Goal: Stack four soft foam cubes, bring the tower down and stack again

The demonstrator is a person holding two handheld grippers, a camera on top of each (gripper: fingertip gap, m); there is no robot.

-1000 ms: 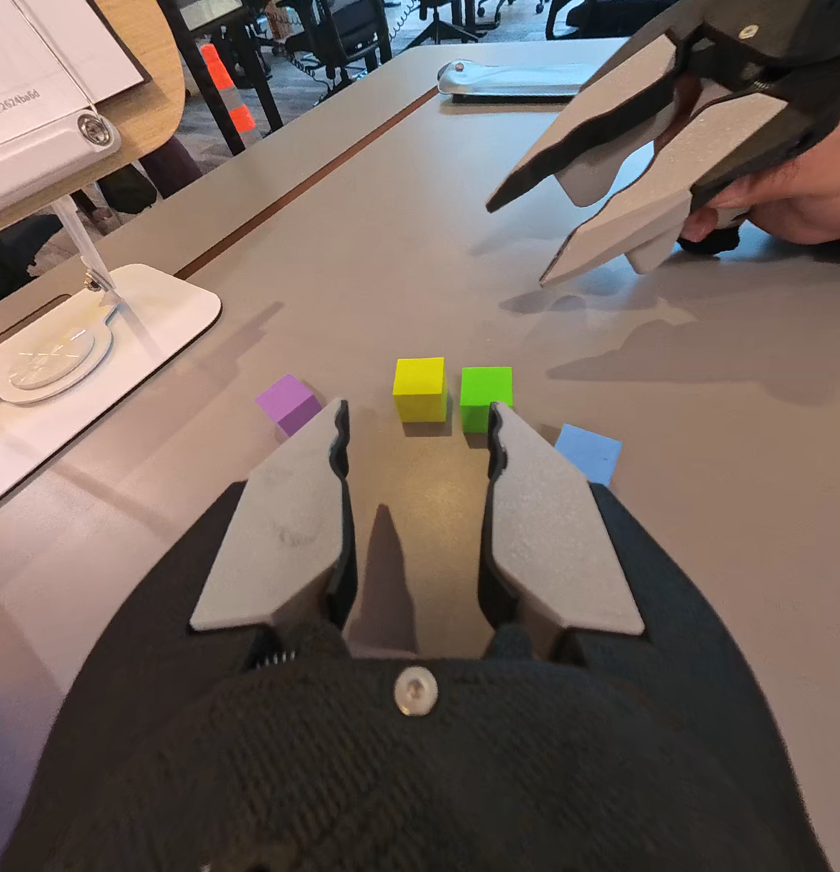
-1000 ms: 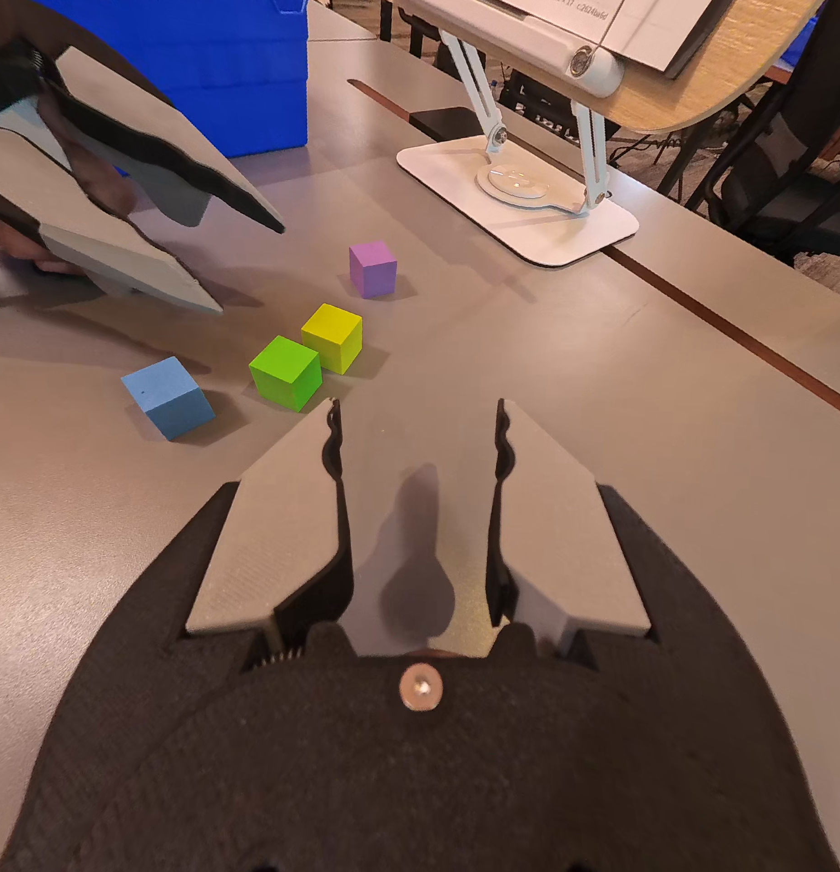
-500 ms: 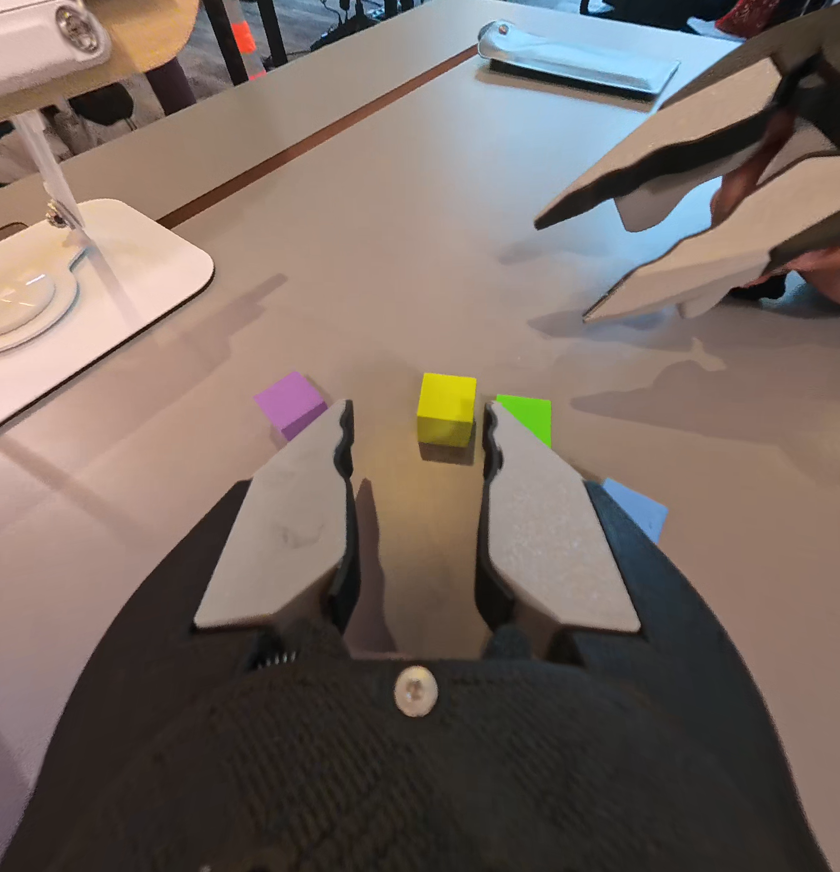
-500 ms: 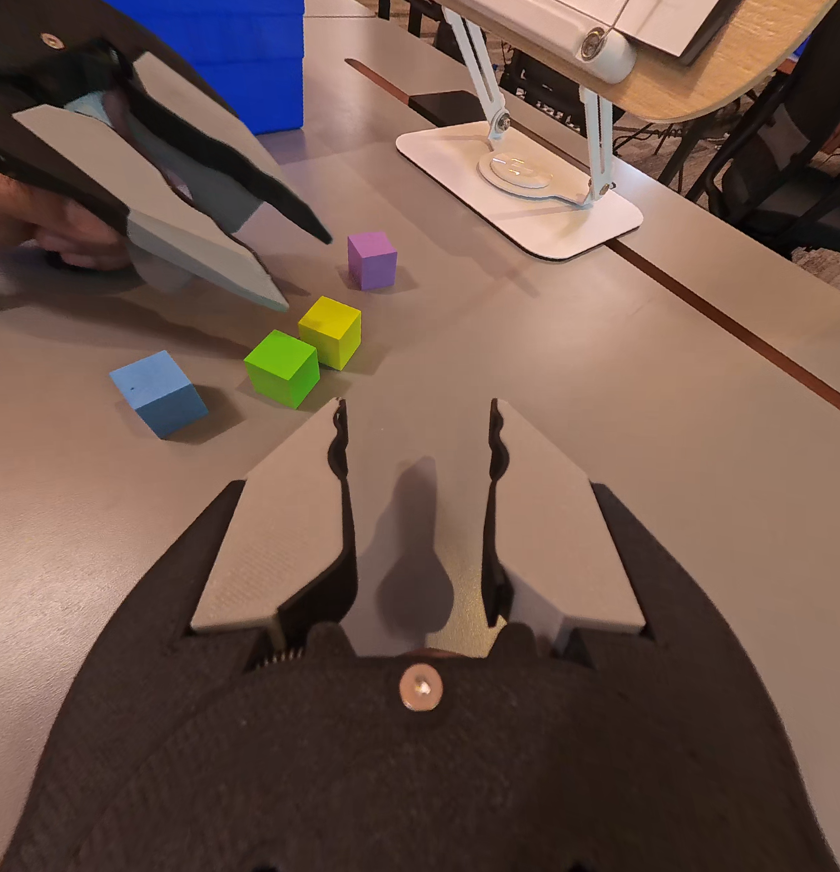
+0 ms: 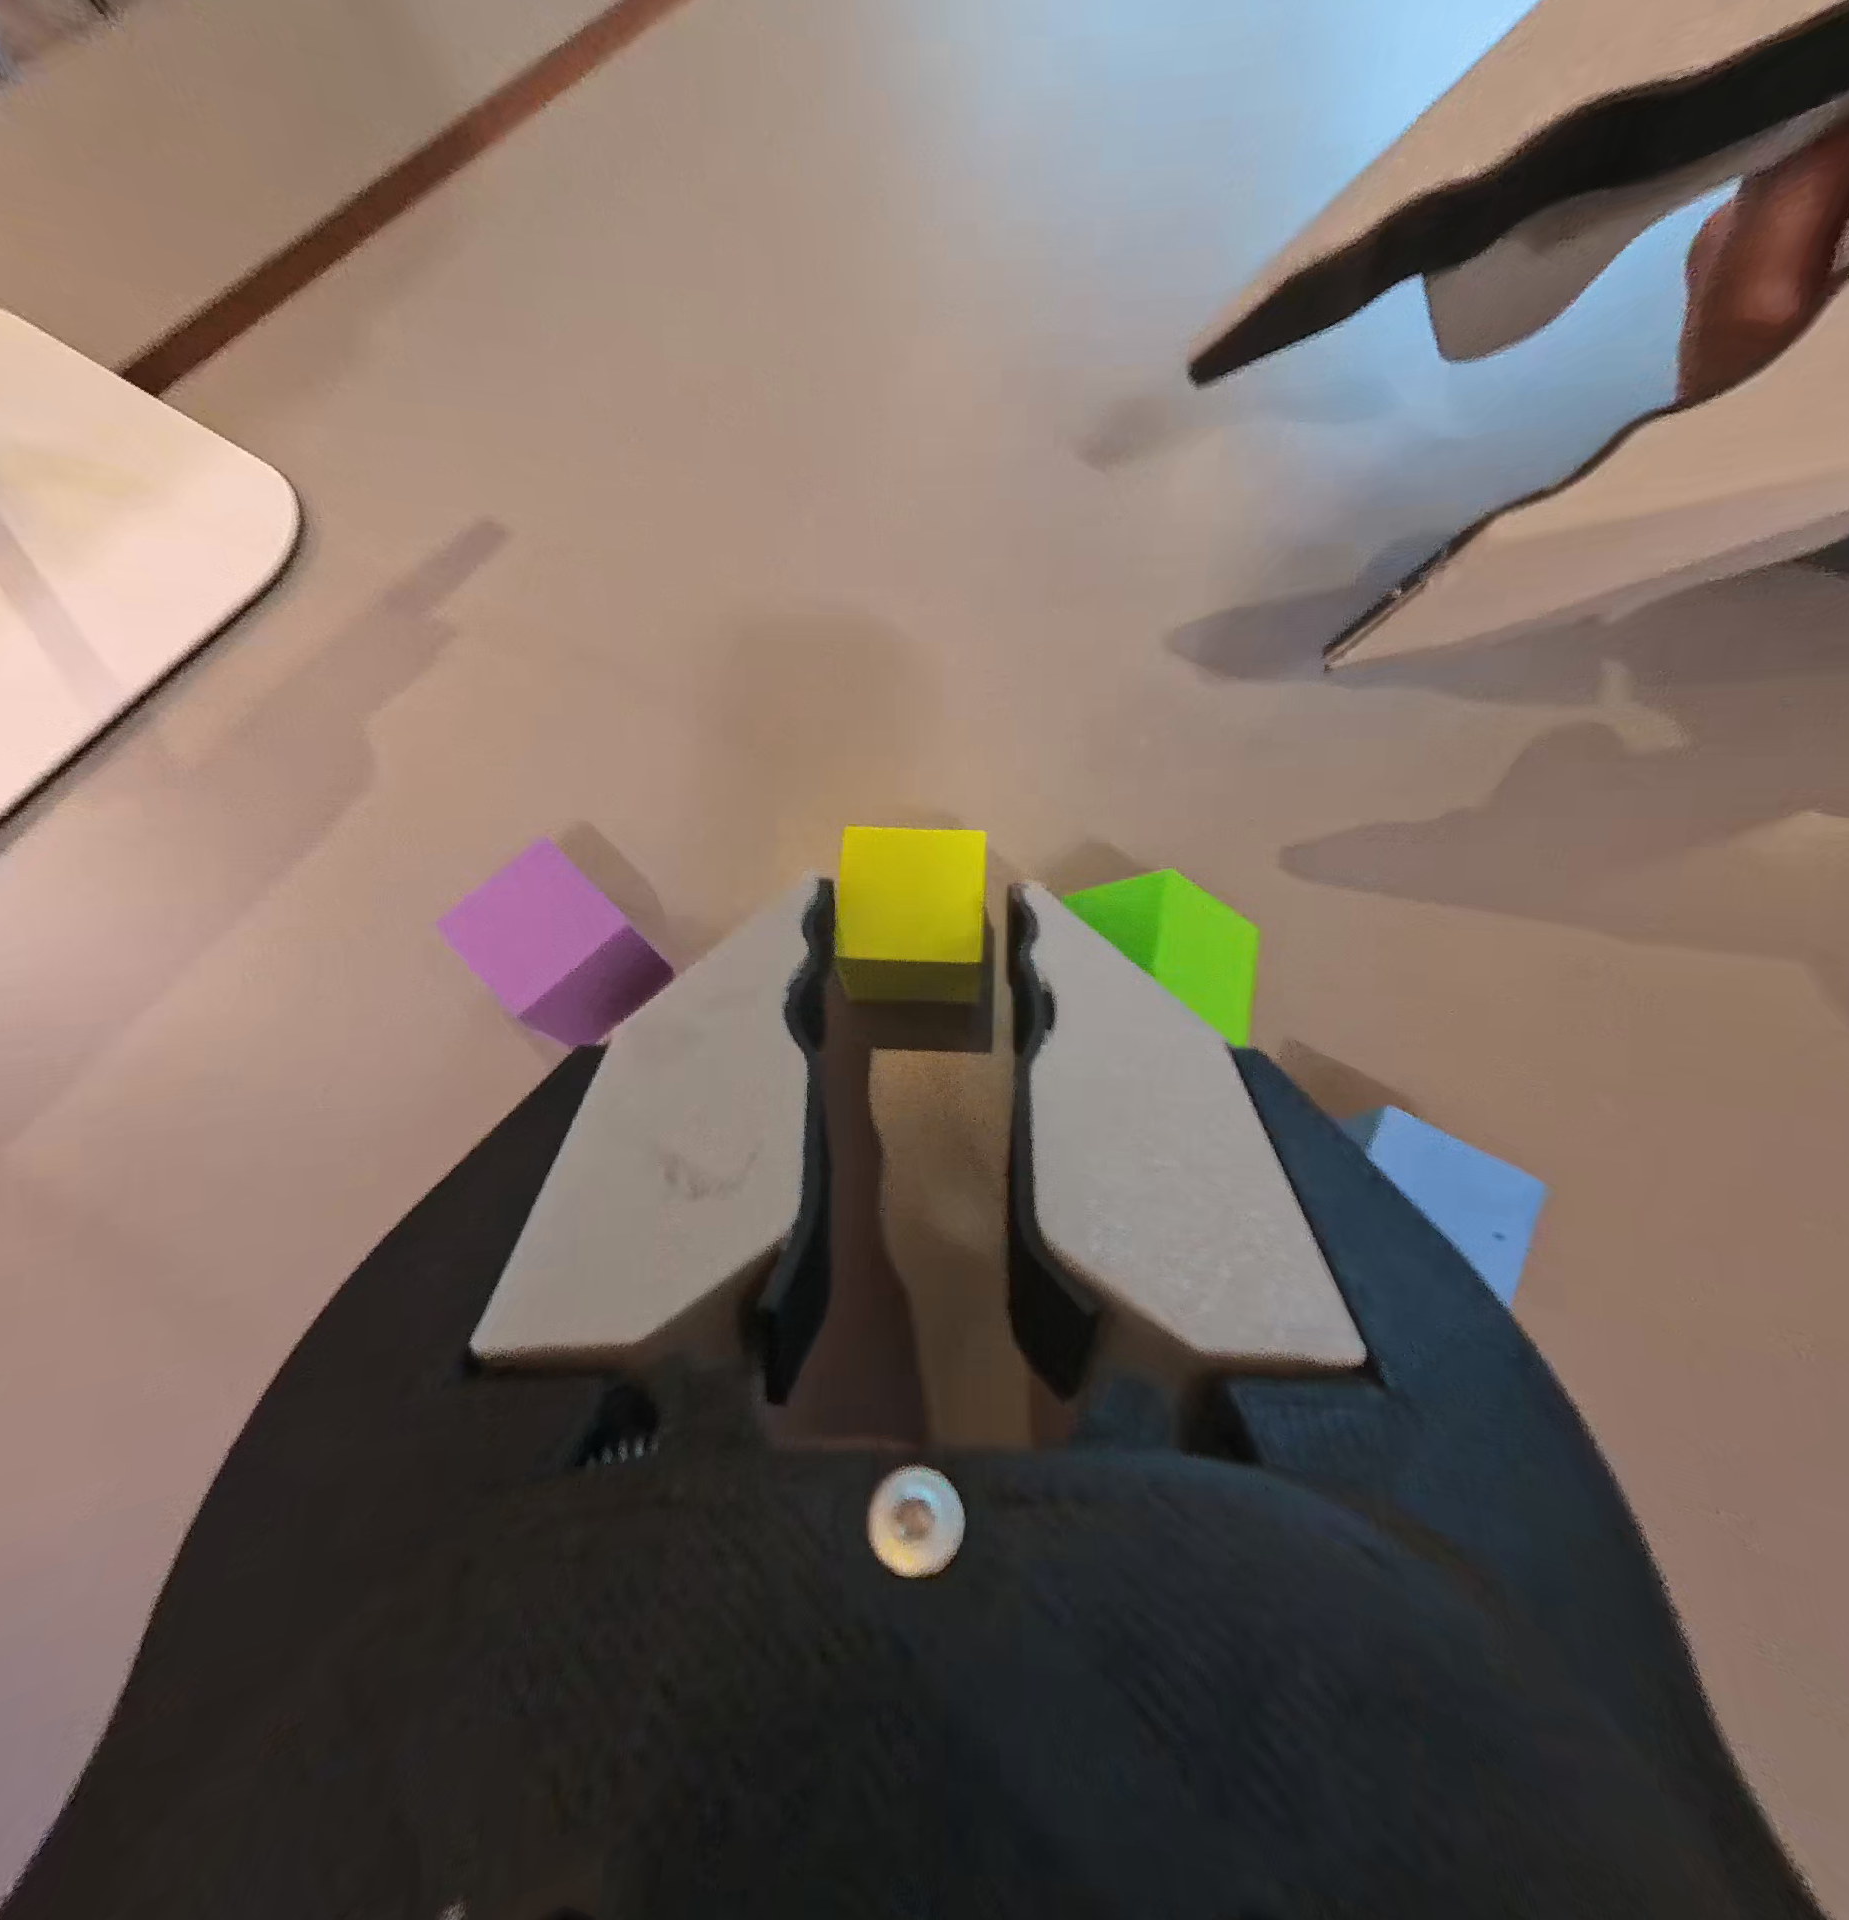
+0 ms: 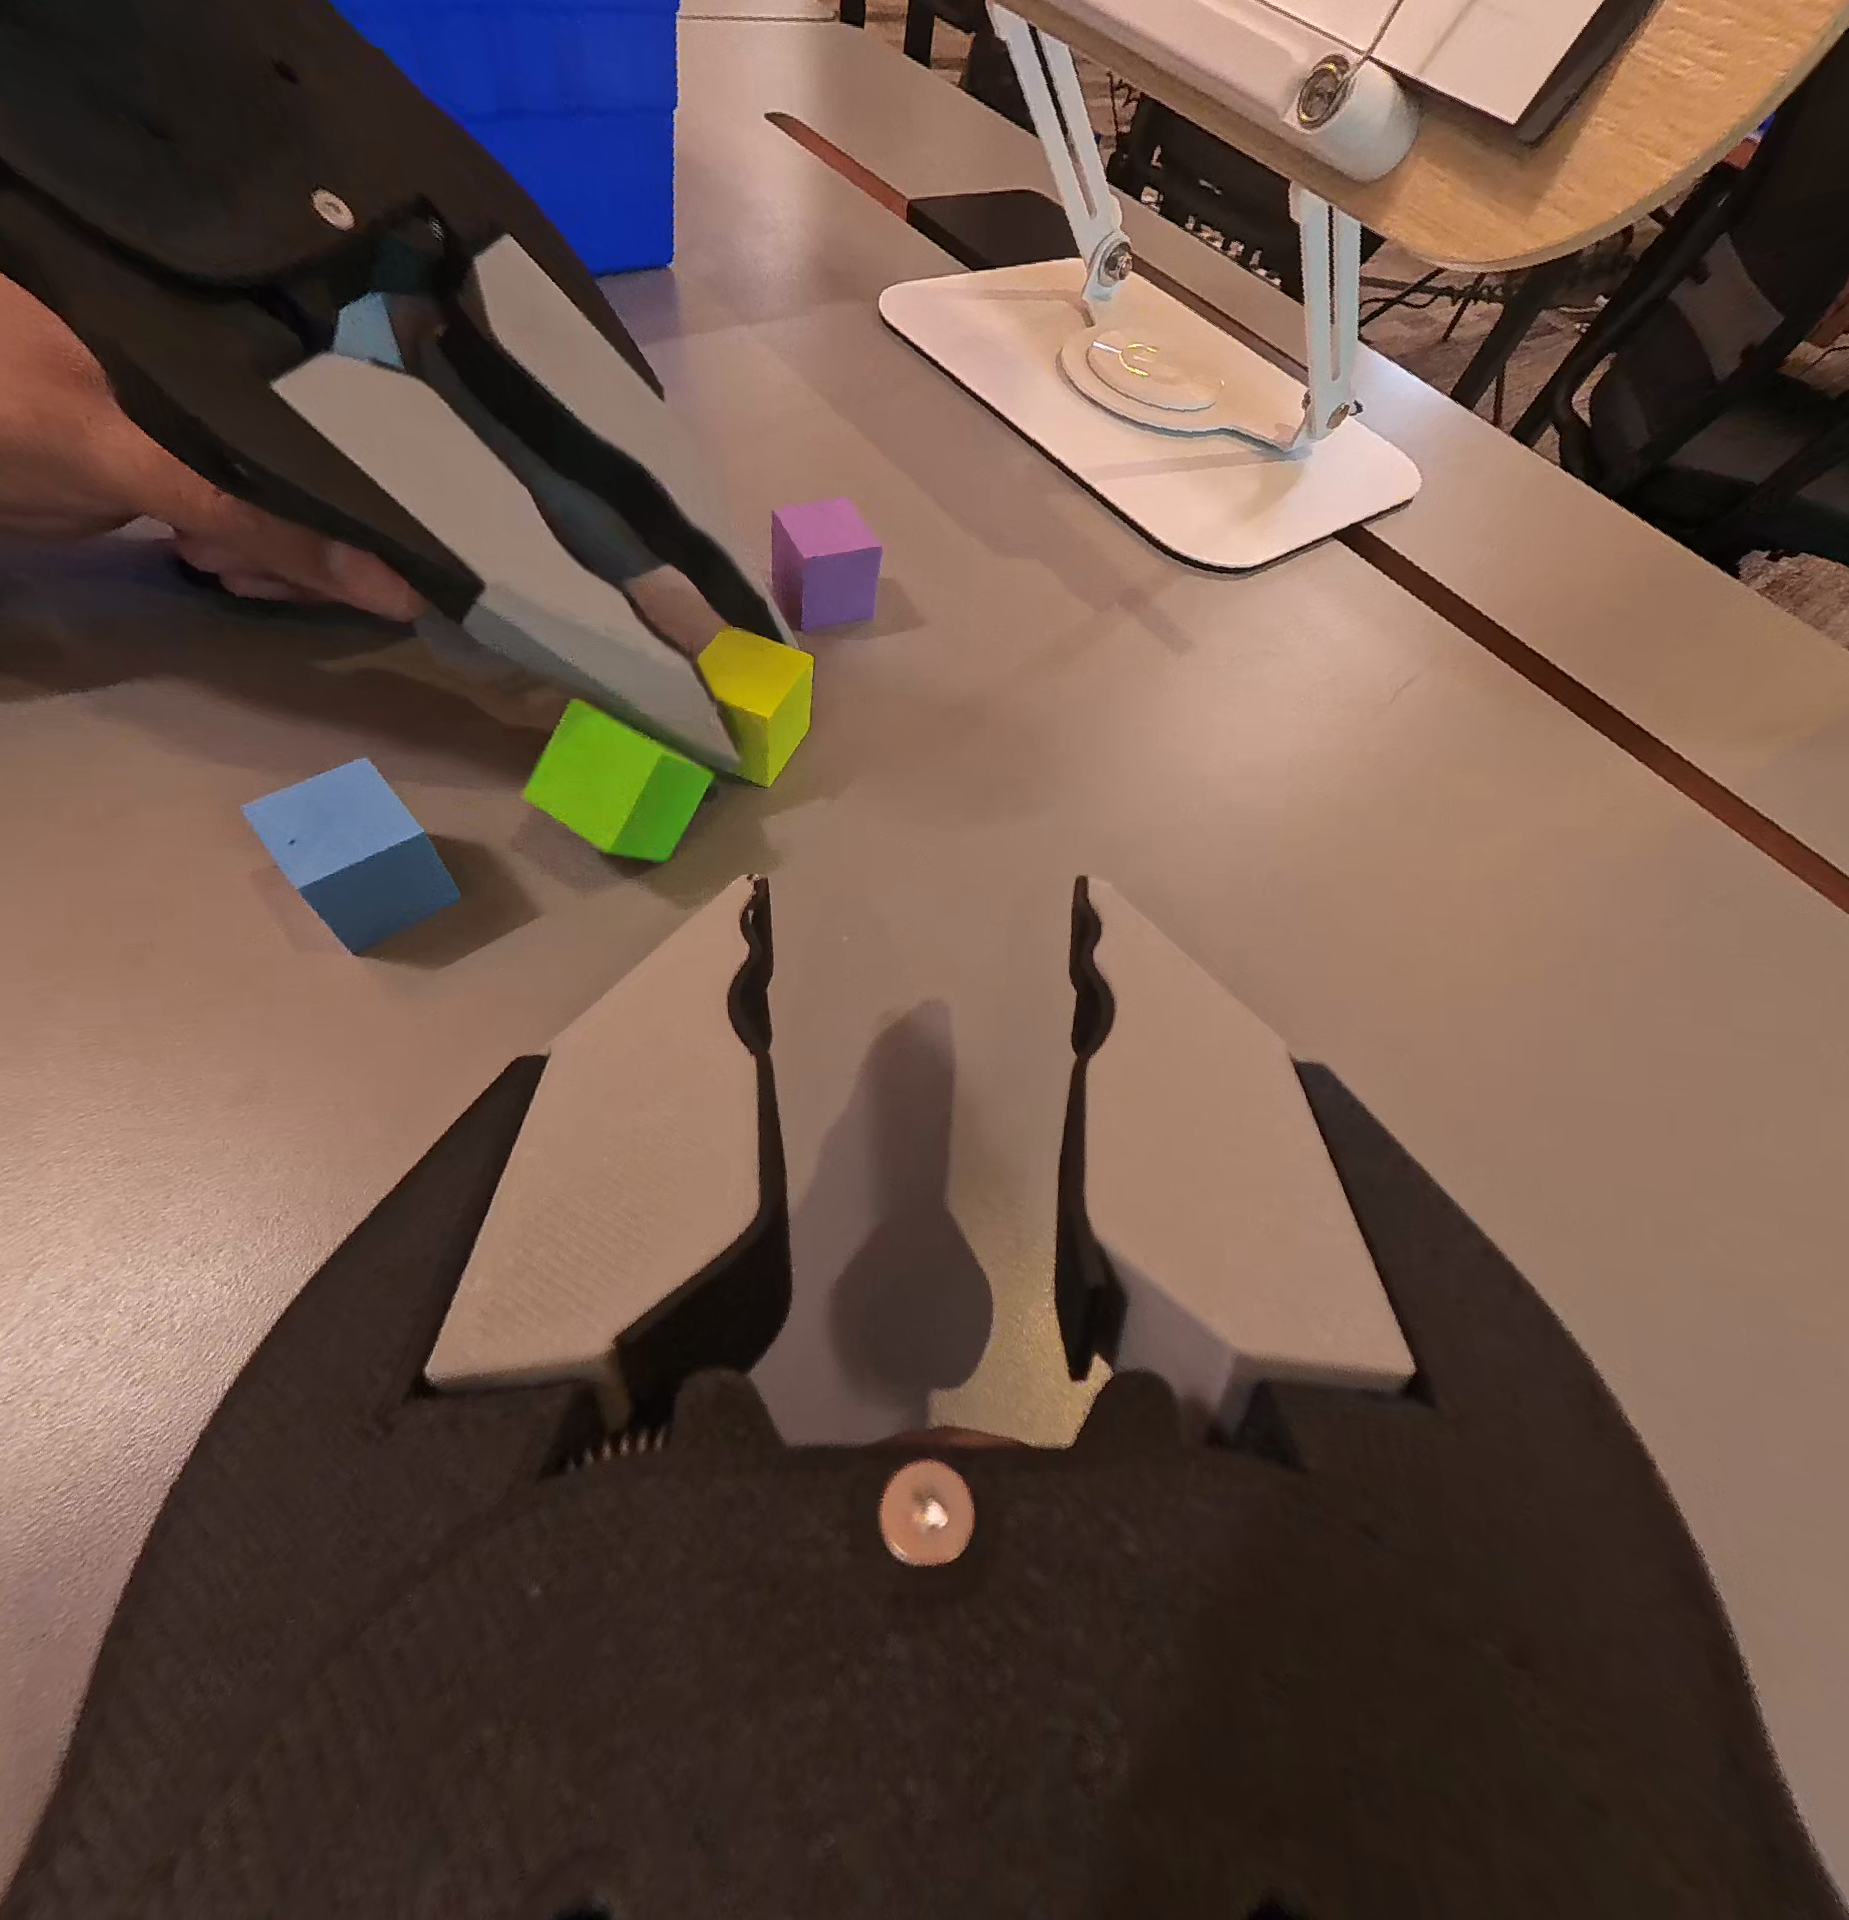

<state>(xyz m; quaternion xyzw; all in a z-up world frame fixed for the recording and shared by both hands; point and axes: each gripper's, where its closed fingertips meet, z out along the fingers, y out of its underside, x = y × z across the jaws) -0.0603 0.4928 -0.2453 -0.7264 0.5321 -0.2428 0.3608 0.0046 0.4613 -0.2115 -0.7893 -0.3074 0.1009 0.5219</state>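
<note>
L gripper [image 5: 912,914] closing in on yellow cube [image 5: 909,912], jaws spread, nothing gripped yet

L tips sit either side of yellow cube w/ a thin gap each side, cube right at the tip line, dead ahead along the fingers; no squeeze visible, so I'd call it released. R gripper [image 6: 918,904] also spread and empty, hanging over bare table [image 6: 1263,831], well apart from yellow cube, so L is the nearer tool. Rel. to yellow cube in L wrist view: green cube [image 5: 1174,951] just beside on its right, behind L's right finger; purple cube [image 5: 556,940] near on its left; blue cube [image 5: 1450,1195] farther right and nearer the camera. All four lie flat on table, none stacked; likely next: pinch yellow, watch the finger doesn't nudge green
</note>
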